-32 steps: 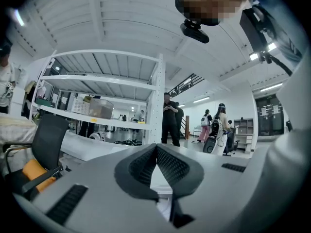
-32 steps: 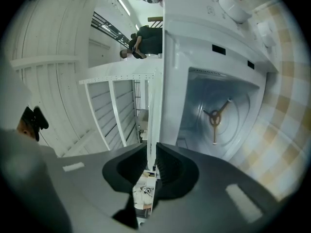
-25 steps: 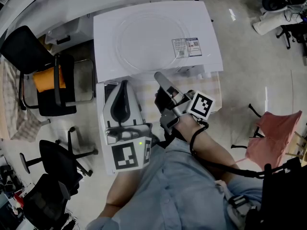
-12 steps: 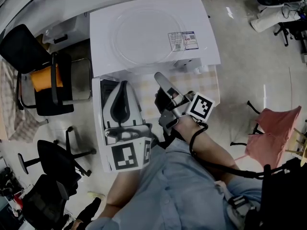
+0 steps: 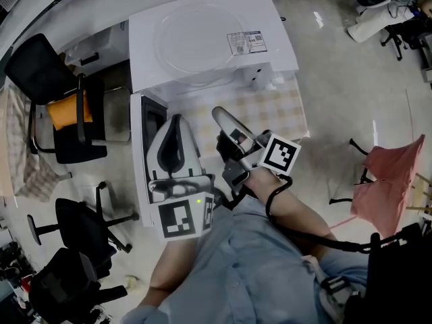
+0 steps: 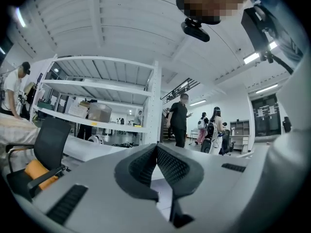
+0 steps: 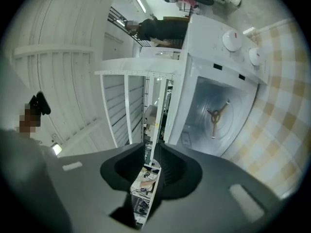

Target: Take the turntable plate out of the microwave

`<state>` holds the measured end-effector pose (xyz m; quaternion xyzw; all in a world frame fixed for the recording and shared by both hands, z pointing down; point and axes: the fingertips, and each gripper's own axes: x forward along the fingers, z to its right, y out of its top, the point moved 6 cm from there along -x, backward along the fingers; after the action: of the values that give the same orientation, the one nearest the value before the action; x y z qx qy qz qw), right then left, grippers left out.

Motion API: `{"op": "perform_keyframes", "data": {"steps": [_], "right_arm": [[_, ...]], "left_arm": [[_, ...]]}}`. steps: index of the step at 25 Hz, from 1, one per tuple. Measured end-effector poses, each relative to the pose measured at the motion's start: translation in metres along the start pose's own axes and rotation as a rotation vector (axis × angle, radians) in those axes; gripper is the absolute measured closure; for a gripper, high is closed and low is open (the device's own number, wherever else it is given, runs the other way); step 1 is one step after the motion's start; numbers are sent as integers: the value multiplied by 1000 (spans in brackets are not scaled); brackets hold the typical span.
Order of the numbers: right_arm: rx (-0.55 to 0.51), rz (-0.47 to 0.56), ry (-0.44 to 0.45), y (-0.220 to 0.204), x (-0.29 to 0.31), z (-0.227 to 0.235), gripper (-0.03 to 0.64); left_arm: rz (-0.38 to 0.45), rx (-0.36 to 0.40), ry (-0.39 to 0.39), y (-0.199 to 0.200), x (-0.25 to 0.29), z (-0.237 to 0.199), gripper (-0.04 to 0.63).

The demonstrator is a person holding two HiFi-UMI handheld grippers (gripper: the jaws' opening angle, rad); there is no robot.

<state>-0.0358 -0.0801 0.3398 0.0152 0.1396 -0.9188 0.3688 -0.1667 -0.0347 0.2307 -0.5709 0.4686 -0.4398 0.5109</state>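
The clear glass turntable plate (image 5: pixel 196 42) lies flat on top of the white microwave (image 5: pixel 277 32). Its door (image 5: pixel 151 121) hangs open to the left. The right gripper view looks into the bare cavity (image 7: pixel 228 130), where only the three-armed roller hub (image 7: pixel 216 114) shows. My right gripper (image 5: pixel 219 115) (image 7: pixel 150 152) hovers in front of the opening above the checked cloth; its jaws have just been opening and stand slightly apart with nothing between them. My left gripper (image 5: pixel 174 120) (image 6: pixel 156 149) is over the open door, its pads meeting at the tip with nothing seen between them.
The microwave stands on a table with a checked cloth (image 5: pixel 273 113). A black chair with an orange cushion (image 5: pixel 64 110) and more office chairs (image 5: pixel 81 225) stand at the left. A pink-draped seat (image 5: pixel 381 194) is at the right. People walk by shelving (image 6: pixel 102 89) in the background.
Both grippers have drawn back from the microwave front toward me, so more checked cloth shows ahead of the right gripper. The plate on top has not moved.
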Motion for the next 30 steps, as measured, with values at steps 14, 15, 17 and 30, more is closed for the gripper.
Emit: {"op": "perform_keyframes", "data": {"steps": [14,15,17,30], "right_arm": [[-637,-88,33,-41,-29,-129,563],[-707,-94,30,-44,-29,-136,571],[-830,-99,17,-51,-29,-148,583],[-1151,-88,61,-75,-30,-191,615]], "left_arm": [[145,87,-37,62,-81,33,588],[153,94,-34,64,-84,33,588],[162,106,-20,68,-91,31,588],[192,116,21,80,-113,19,588]]}}
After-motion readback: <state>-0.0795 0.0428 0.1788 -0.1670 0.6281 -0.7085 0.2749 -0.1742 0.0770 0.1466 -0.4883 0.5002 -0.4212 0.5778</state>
